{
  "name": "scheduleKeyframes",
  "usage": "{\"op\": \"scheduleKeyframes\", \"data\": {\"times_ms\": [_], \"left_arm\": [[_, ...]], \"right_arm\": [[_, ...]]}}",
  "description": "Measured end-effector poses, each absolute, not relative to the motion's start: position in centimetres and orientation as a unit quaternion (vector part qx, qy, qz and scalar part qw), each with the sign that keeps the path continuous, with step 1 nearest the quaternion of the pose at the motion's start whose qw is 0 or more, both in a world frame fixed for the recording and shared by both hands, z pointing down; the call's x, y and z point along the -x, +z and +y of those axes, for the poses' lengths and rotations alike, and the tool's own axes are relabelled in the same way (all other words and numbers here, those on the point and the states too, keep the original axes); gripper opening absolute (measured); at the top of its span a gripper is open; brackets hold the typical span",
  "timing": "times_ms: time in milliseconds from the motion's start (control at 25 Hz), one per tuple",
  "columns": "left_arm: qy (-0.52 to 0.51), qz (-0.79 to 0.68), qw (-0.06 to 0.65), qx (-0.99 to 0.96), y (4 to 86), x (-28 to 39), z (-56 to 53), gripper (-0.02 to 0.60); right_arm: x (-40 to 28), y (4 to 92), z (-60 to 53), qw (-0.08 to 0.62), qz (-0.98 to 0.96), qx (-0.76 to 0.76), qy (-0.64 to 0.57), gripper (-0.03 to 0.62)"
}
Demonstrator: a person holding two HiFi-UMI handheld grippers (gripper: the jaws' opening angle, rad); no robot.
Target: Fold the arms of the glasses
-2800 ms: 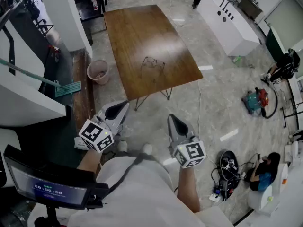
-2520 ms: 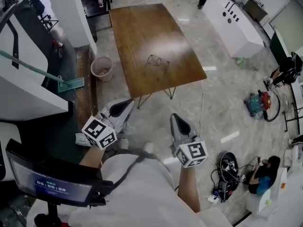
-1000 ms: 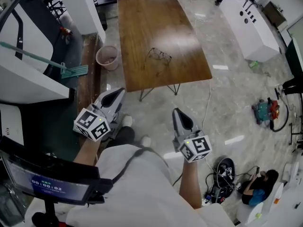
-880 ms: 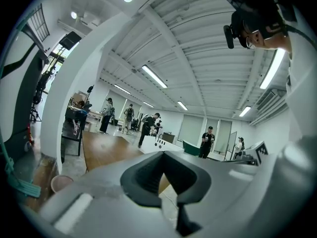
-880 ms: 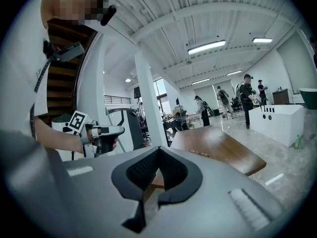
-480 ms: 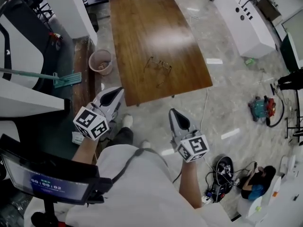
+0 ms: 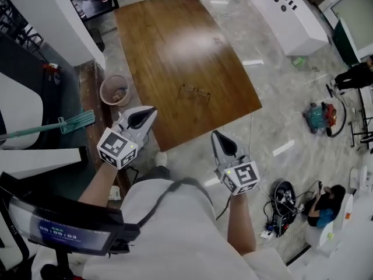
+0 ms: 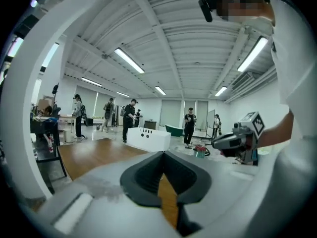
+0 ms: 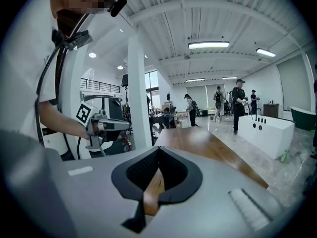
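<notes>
A pair of thin-framed glasses lies with its arms unfolded near the front of the brown wooden table. Both grippers are held at waist height, short of the table's near edge. My left gripper is shut and empty, with its tip just over the table's front left corner. My right gripper is also shut and empty, over the floor in front of the table. In the left gripper view the jaws meet with nothing between them. The right gripper view shows its jaws likewise, pointing along the table. The glasses cannot be made out in either gripper view.
A pink waste bin stands left of the table, with a mop lying near it. A white counter is at the far right. On the floor to the right are a red and teal machine, cables and a seated person.
The table and the glasses have come nearer as I walked toward them. Both grippers were carried forward, still shut, and the left tip now overlaps the table's corner.
</notes>
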State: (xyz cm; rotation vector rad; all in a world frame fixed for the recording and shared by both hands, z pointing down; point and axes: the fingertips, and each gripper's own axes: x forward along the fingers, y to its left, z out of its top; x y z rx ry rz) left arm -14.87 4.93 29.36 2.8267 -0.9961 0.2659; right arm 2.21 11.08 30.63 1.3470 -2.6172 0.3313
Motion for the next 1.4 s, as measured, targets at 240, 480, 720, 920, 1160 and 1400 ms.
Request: {"op": "scheduleKeyframes", "data": {"times_ms": [240, 480, 720, 920, 1160, 1400], "left_arm": [[0.131, -0.269, 0.038, -0.953, 31.7, 14.6, 1.7, 0.026], [0.197, -0.224, -0.005, -0.954, 35.3, 13.1, -0.7, 0.04], [0.274, -0.185, -0.046, -0.943, 40.2, 9.9, -3.1, 0.066], [0.331, -0.173, -0.053, -0.926, 43.9, 7.8, -5.2, 0.088], [0.358, -0.194, -0.036, -0.913, 46.2, 5.0, -7.0, 0.115], [0.392, -0.2, -0.061, -0.896, 48.1, 2.9, -8.5, 0.13]], "right_arm": [[-1.4, 32.0, 8.4, 0.111, -0.864, -0.48, 0.106, 0.008], [-2.1, 34.3, 6.5, 0.16, -0.86, -0.474, 0.102, 0.008], [-4.4, 37.6, 3.6, 0.204, -0.863, -0.451, 0.098, 0.008], [-5.8, 40.7, 1.2, 0.237, -0.878, -0.406, 0.091, 0.008], [-7.2, 43.7, -1.2, 0.247, -0.895, -0.359, 0.093, 0.008], [-8.1, 47.0, -2.3, 0.257, -0.91, -0.312, 0.093, 0.009]]}}
